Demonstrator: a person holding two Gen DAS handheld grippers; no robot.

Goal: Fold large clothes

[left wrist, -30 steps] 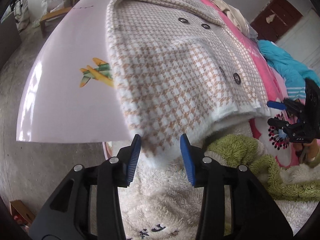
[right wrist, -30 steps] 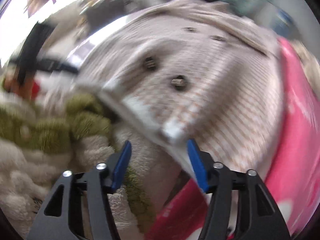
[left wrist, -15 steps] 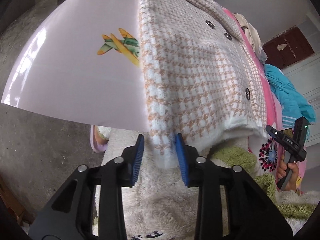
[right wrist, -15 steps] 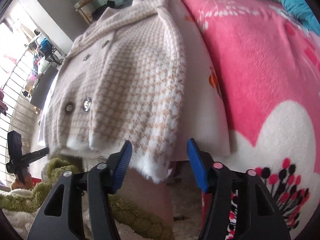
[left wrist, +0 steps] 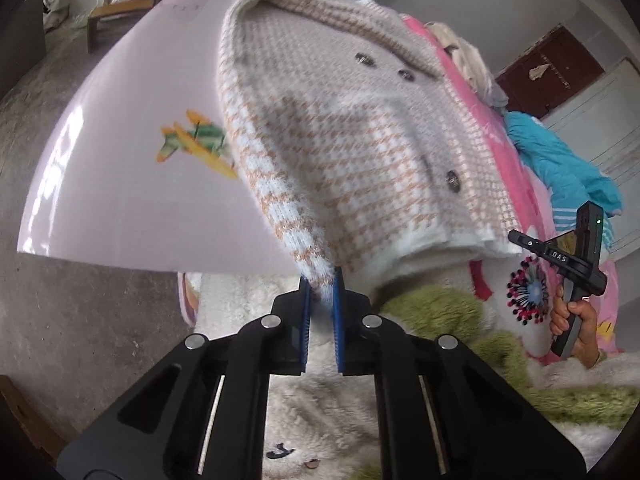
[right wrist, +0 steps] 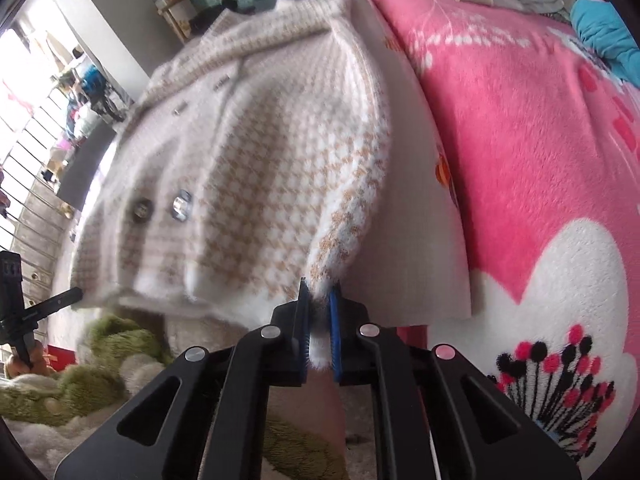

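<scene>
Pink bedding (right wrist: 520, 128) carries our houndstooth coat (left wrist: 360, 140) on a pale board (left wrist: 132, 184); our left hand-held gripper (left wrist: 320, 284) and right hand-held gripper (right wrist: 318, 300) each pinch a cuff, having just closed.

Bare board (left wrist: 120, 184) left of jacket (left wrist: 360, 160); blanket (right wrist: 520, 140) right.

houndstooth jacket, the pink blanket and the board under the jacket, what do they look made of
Houndstooth jacket: looks like soft, fuzzy knit, wool or acrylic; hairy white hem, woven tan-and-white check, shiny hard buttons.
Pink blanket: likely plush fleece; short dense pile, matte, printed flowers.
Board: smooth, slightly glossy pale pink sheet, probably plastic or coated card; it shows window glare and holds a straight edge.
</scene>
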